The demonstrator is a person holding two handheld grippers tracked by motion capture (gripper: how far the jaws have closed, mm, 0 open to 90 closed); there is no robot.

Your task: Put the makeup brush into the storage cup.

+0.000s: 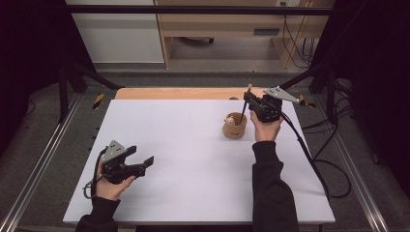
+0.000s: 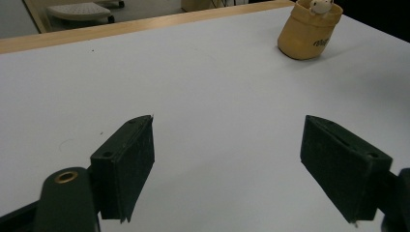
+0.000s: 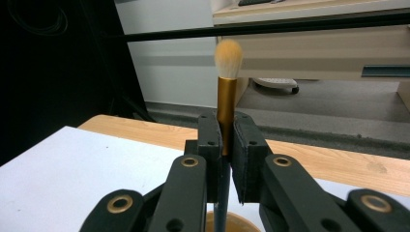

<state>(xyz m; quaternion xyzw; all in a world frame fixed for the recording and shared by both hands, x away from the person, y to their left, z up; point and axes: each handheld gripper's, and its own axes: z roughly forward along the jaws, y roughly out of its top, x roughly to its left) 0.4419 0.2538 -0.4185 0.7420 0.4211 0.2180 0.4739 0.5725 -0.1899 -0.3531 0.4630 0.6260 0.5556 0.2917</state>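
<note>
Gripping the brush (image 3: pixel 226 92) in my right gripper (image 1: pixel 251 102), handle seemingly entering the cup (image 1: pixel 235 126), unreleased; left gripper (image 1: pixel 141 162) gapes empty.

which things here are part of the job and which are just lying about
In the job:
- brush, clamped upright in the right gripper, bristles up
- tan cup under it, something small and pale inside

Just about:
- left gripper, open, holding nothing, apart from the cup
- white table
- cabinet and cables beyond the table
</note>
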